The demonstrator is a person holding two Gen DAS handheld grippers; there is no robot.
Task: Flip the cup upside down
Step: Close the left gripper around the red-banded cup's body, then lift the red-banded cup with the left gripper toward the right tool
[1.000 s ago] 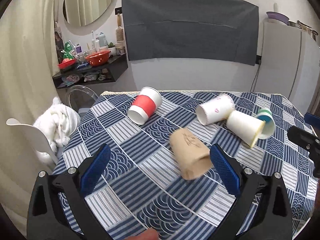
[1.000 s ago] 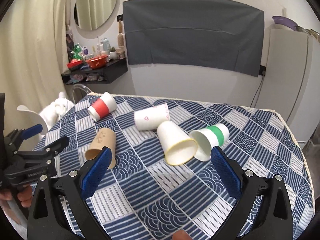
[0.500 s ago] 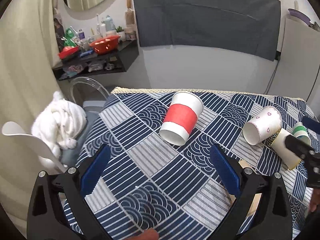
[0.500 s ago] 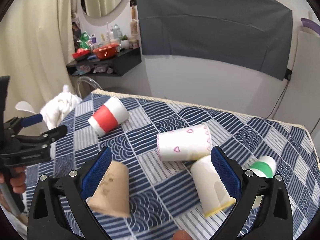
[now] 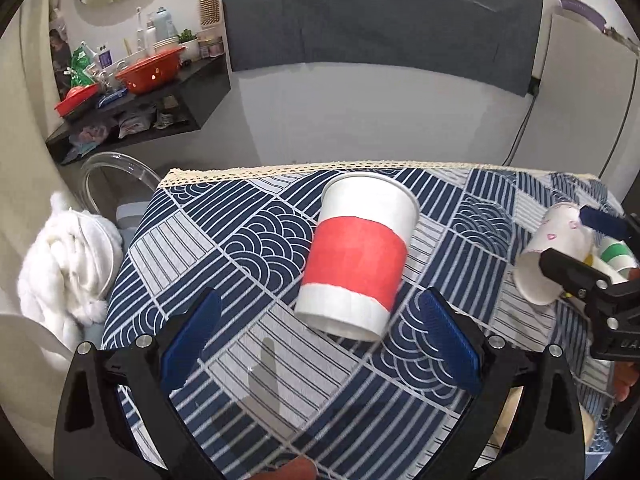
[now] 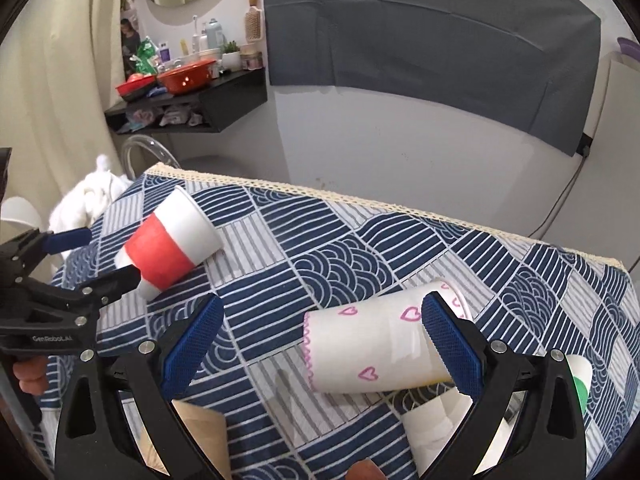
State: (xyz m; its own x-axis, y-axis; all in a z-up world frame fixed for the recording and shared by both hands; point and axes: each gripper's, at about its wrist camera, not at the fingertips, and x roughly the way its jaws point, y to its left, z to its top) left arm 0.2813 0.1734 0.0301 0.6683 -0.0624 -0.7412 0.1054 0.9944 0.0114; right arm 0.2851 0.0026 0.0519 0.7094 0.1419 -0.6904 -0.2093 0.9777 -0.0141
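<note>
Red-banded cup (image 5: 357, 258) lies on its side on the counter (image 5: 248, 240), far left, just ahead of the wide-open, empty left tool (image 5: 320, 340). Right tool (image 6: 320, 344) likewise open, empty, at the heart-print cup (image 6: 380, 350). Risk: round cup rolls away; thin wall crushes.

Bare cloth lies on the surface (image 5: 248, 248) left of the red-banded cup (image 5: 356, 260), giving open passage there. To its right the heart-print cup (image 6: 372, 352) lies on its side with more cups crowded just beyond, narrowing that side. The right gripper (image 5: 576, 248) hangs beside them.
</note>
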